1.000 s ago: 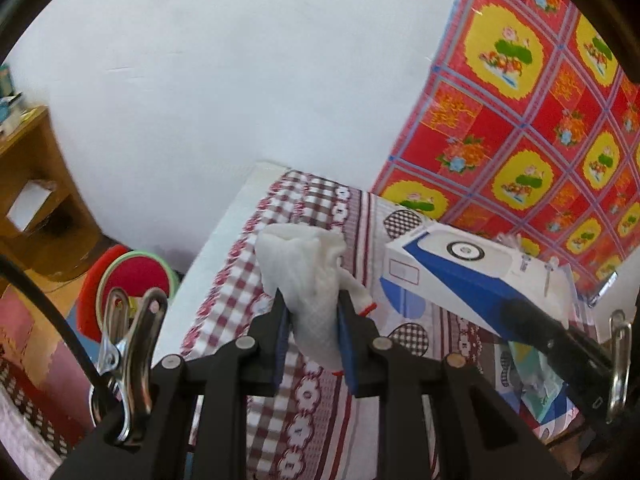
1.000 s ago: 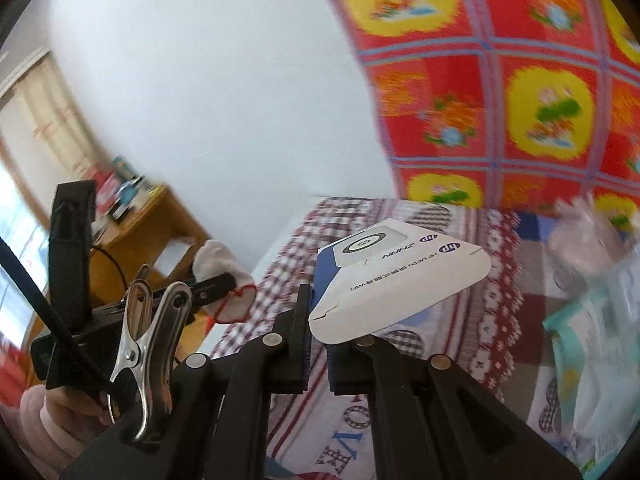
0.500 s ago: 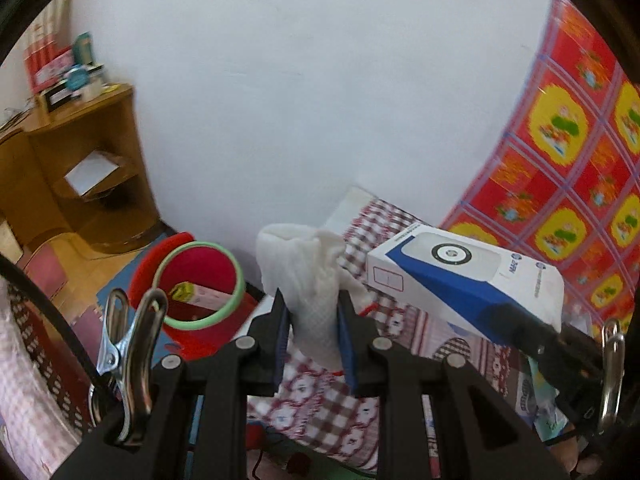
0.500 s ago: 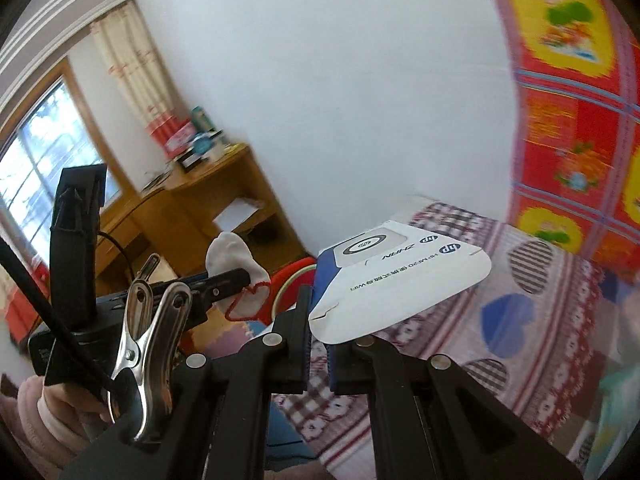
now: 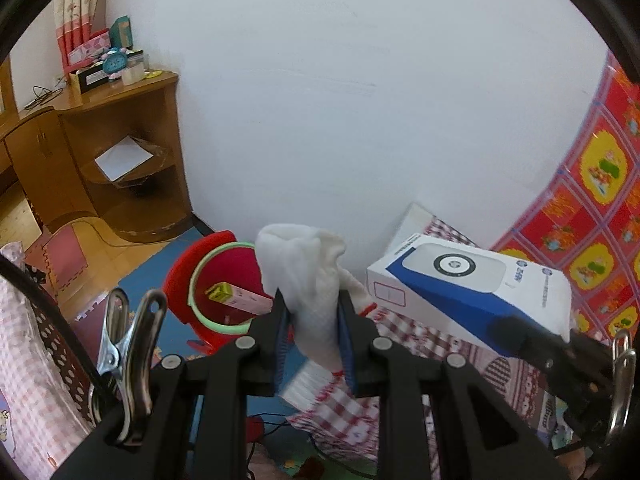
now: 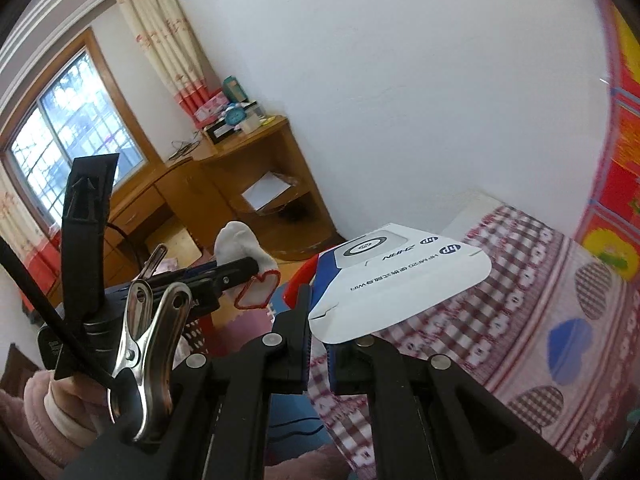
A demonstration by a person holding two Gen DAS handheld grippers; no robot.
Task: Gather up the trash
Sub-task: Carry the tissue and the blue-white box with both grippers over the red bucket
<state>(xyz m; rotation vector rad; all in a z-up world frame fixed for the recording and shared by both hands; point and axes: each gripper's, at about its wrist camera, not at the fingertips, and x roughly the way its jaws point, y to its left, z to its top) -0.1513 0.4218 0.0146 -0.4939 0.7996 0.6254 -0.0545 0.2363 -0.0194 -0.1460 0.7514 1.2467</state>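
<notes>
White cloth glove [image 5: 310, 280] sits pinched in the left gripper [image 5: 314, 320] at lower centre; right gripper [image 6: 318, 336] clamps a blue-and-white box [image 6: 400, 280] by its flap. Red bin [image 5: 216, 292] stands lower left, beyond the glove.

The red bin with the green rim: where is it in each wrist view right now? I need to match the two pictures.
Left wrist: the red bin is lower centre-left on the floor, just left of the white sock in the left gripper.
Right wrist: only a red sliver shows, behind the white-and-blue box in the right gripper.
Shared landmark: the wooden corner shelf.
</notes>
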